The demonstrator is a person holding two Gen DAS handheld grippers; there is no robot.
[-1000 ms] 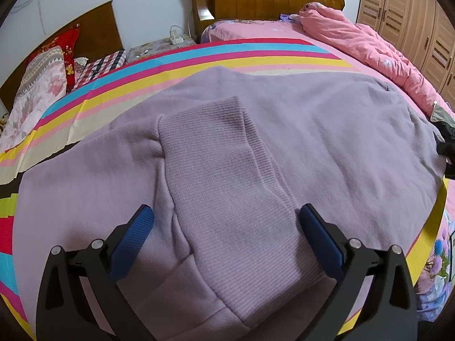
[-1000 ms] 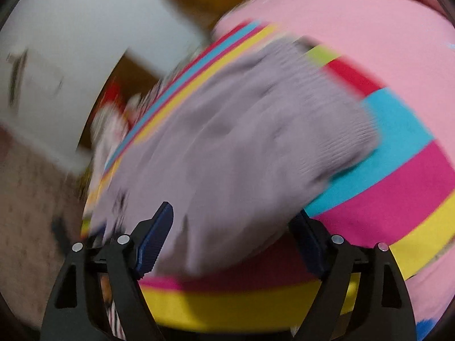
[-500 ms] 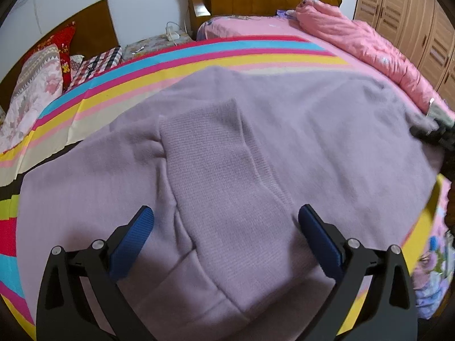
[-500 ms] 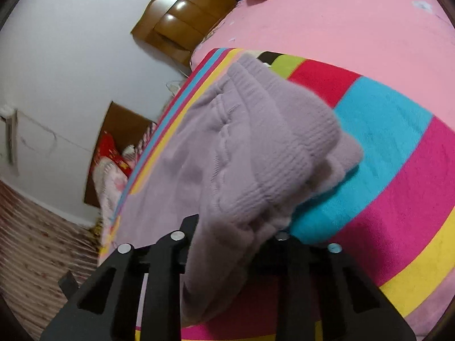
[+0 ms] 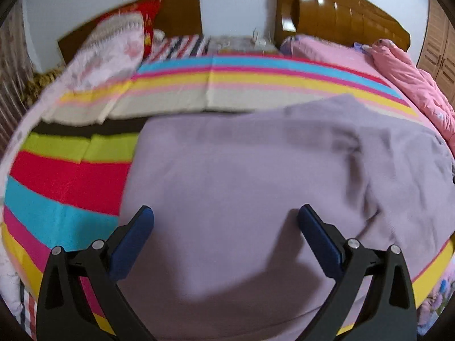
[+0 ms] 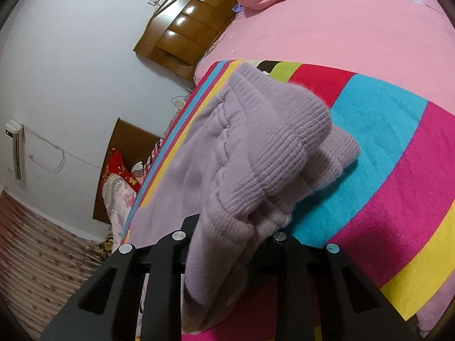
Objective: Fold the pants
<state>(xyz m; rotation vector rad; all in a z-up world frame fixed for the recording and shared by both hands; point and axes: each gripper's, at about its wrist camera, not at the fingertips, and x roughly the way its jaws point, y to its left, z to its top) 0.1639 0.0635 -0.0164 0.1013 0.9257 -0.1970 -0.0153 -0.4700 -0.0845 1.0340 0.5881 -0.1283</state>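
The lilac knit pants (image 5: pixel 256 176) lie spread on the striped sheet. My left gripper (image 5: pixel 226 227) is open, its blue pads just above the smooth lilac cloth near the pants' left edge. In the right wrist view my right gripper (image 6: pixel 231 227) is shut on the ribbed waistband end of the pants (image 6: pixel 264 147), which bunches up between the jaws and hides the fingertips.
A striped sheet (image 5: pixel 65 182) covers the bed (image 6: pixel 398 153). A floral pillow (image 5: pixel 113 45) lies at the far left, a pink quilt (image 5: pixel 412 85) at the far right. Wooden headboards (image 5: pixel 341 14) stand against the wall; a wardrobe (image 5: pixel 443 54) stands far right.
My left gripper has swung left, off the folded ribbed cuff and toward the pants' left edge. My right gripper closed on the ribbed waistband and holds it.
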